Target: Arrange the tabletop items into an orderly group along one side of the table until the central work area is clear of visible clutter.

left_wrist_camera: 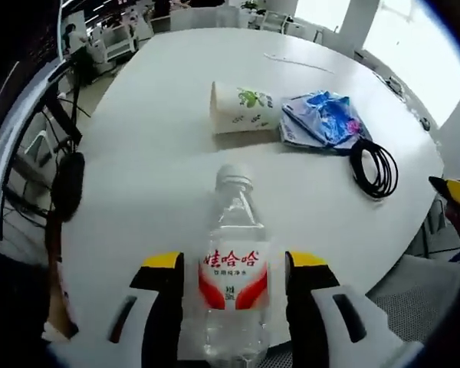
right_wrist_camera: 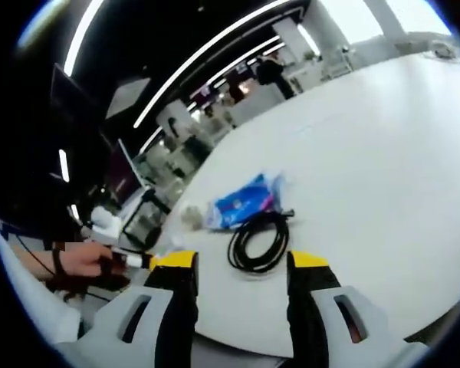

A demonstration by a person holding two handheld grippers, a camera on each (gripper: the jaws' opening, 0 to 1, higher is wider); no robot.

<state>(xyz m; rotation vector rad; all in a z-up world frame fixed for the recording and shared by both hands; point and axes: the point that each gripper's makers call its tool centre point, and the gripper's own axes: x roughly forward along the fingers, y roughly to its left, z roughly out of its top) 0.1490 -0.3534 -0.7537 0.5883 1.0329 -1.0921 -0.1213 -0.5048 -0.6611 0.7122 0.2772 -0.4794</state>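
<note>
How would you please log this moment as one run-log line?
left tool: shut on water bottle | right tool: open, near black cable | paper cup lying on side | blue packet beside it

From my left gripper view the water bottle (left_wrist_camera: 231, 268) lies nearest on the table (left_wrist_camera: 153, 153), paper cup (left_wrist_camera: 241, 108) on its side behind it, tissue pack (left_wrist_camera: 323, 119) right of the cup, coiled cable (left_wrist_camera: 374, 167) further right.
</note>
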